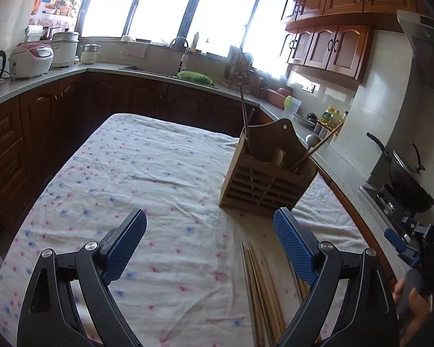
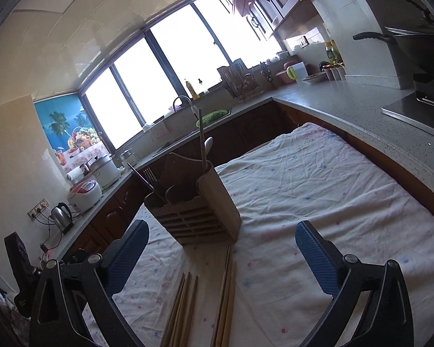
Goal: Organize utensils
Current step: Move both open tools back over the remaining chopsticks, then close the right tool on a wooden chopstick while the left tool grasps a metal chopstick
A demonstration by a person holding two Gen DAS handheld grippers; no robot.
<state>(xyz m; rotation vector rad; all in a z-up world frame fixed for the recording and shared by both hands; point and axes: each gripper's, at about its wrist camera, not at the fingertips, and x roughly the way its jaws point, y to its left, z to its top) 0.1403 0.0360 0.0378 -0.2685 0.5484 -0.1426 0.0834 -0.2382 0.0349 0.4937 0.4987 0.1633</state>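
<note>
- While your left gripper [image 1: 209, 225] hangs over the cloth [image 1: 147, 173], its blue pads [image 1: 126, 243] stand wide apart with nothing between them.
- Your right gripper [image 2: 221, 240] is just as wide, pads [image 2: 315, 257] apart, nothing held.
- Wooden holder [image 1: 267, 170] stands upright on the cloth, right of center in your left view, just beyond the left gripper's right finger.
- Holder already has things in it: a dark chopstick [image 1: 244, 121] leaning up from its left compartment, a light stick [image 1: 318, 147] tilted out to the right, a spoon [image 1: 312, 138] bowl behind that.
- From your right view, a fork [image 2: 150, 175] shows at the holder's left end, and a rounded wooden piece sits low in the middle; can't tell what it is.
- Loose chopsticks [image 1: 260, 292] lie flat on the cloth near you, tips toward the holder, close to it but not touching.
- Right view shows them as two bunches: one [image 2: 180, 309] left, one [image 2: 227, 297] right, both between the right gripper's fingers, below them.
- Neither gripper touches the chopsticks or holder.
- Kitchen counter [image 2: 347, 101] wraps around the table, with a wok [image 1: 410, 185] at the right.
</note>
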